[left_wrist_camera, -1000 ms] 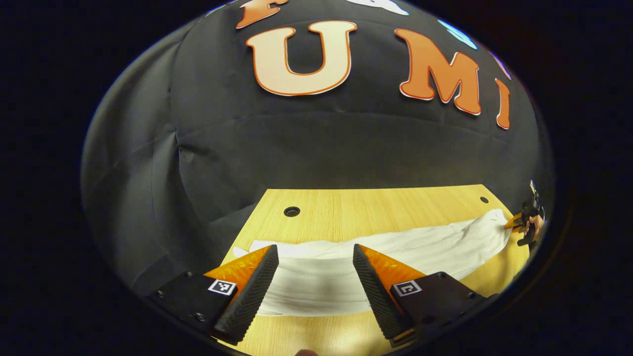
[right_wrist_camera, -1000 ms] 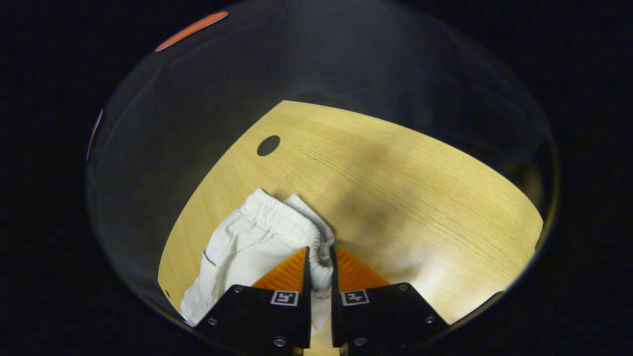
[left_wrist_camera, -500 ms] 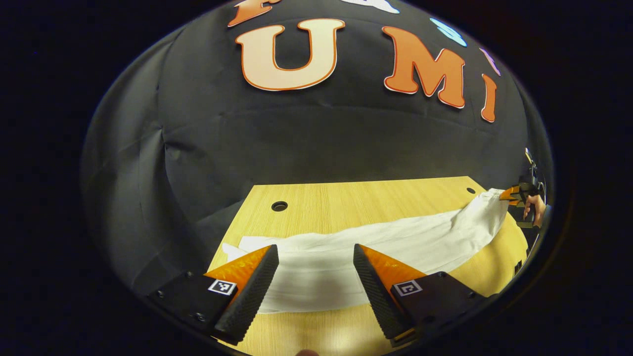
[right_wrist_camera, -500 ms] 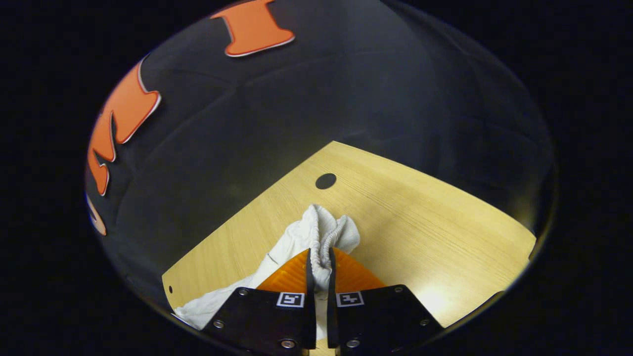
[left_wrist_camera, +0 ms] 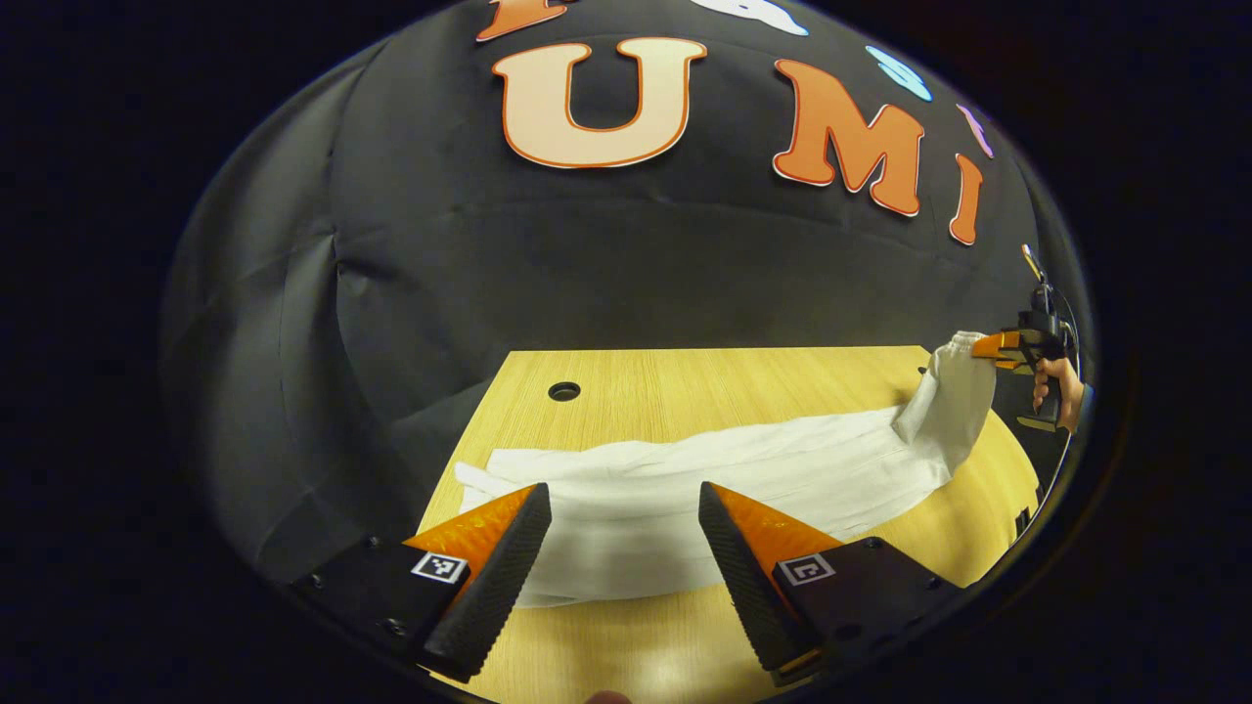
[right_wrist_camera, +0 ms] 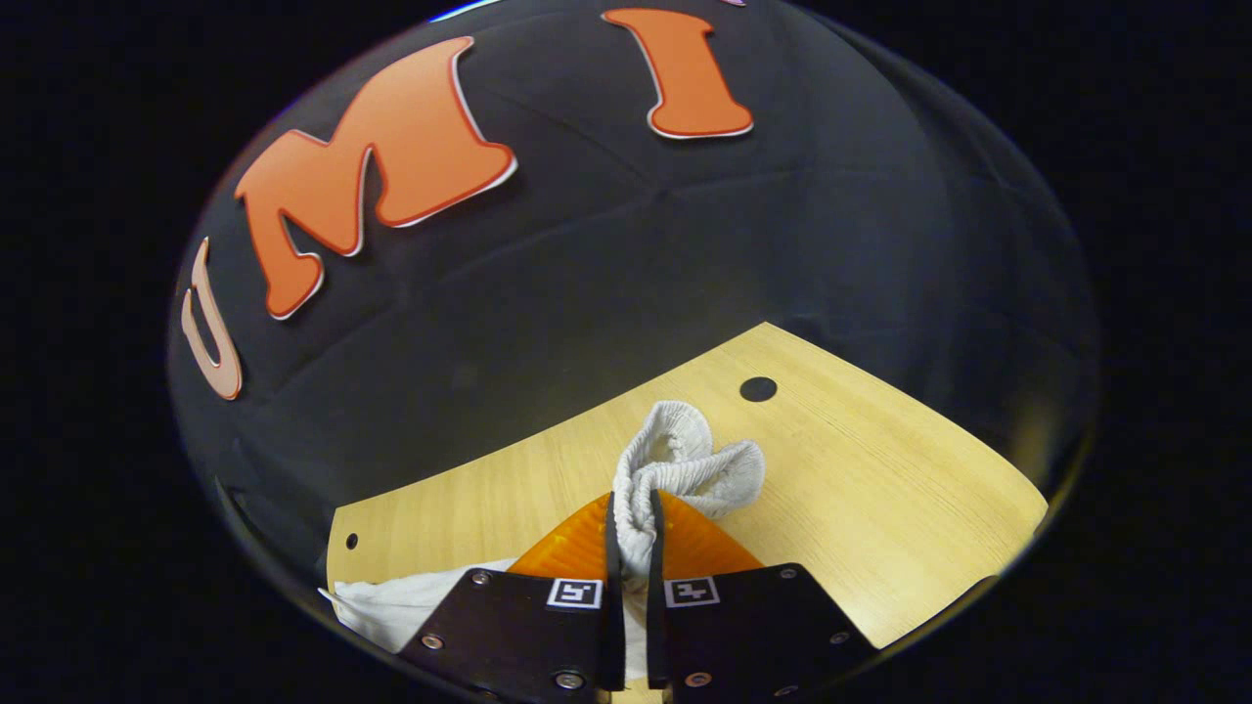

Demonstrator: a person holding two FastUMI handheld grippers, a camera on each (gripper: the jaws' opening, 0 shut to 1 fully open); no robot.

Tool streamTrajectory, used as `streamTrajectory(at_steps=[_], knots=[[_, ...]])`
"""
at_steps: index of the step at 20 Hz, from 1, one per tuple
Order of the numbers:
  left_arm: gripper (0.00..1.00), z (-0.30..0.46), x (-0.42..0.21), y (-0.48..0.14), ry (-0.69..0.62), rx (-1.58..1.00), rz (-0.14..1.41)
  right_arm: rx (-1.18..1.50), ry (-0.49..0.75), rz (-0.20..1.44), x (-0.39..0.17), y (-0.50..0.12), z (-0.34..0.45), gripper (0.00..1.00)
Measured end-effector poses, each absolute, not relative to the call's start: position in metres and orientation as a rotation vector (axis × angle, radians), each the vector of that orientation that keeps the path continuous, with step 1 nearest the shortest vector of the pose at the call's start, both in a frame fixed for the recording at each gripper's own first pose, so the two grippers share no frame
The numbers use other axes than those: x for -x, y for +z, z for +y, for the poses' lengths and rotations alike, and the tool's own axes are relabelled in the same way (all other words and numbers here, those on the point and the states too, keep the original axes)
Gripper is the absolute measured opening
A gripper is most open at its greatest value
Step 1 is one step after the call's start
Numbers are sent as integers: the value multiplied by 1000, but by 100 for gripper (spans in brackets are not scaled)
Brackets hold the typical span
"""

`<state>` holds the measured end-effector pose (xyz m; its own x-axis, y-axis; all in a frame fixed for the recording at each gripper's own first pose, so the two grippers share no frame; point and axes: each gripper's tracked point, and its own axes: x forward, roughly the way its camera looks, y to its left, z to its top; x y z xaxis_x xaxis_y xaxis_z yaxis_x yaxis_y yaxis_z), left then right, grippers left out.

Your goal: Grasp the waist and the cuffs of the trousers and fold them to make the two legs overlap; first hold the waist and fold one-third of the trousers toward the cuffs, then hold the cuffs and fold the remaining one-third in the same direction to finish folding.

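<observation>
A light wooden tabletop [left_wrist_camera: 685, 391] stands in front of a black cloth wall [left_wrist_camera: 626, 264], with small round holes near its far corners. White trousers [left_wrist_camera: 685, 489] lie stretched across it in one long band, from the cuff end near the left side of the left gripper view to the waist end at the far right.

The left tool [left_wrist_camera: 624, 528] hovers low over the cuff end with its fingers spread wide apart, gripping nothing; the cloth lies flat on the wood between and beyond them.

The waist end is lifted off the tabletop. In the left gripper view it hangs as a raised flap [left_wrist_camera: 954, 391] from the right tool [left_wrist_camera: 983, 344], with a hand [left_wrist_camera: 1054, 391] behind it (small and far off at the edge of the view).

In the right gripper view, the right tool [right_wrist_camera: 627, 528] is clenched on the elastic waistband [right_wrist_camera: 680, 464], which bunches up in ridged folds above the closed fingers. The rest of the trousers trails down to the lower left, onto the tabletop [right_wrist_camera: 880, 508].
</observation>
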<state>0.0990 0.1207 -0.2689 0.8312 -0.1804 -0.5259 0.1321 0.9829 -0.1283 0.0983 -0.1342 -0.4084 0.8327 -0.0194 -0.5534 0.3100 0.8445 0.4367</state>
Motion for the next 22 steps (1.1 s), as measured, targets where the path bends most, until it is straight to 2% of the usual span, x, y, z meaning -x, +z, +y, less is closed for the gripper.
streamTrajectory(at_steps=[8,17,22], knots=[[99,158,-77,-283,-129,121,583,-423,-4,555,-100,-413,-127,9],[99,197,-63,-321,-72,178,654,-181,174,712,-94,-419,-133,9],[99,198,-60,-344,-67,286,718,-69,289,787,-93,-429,-139,21]])
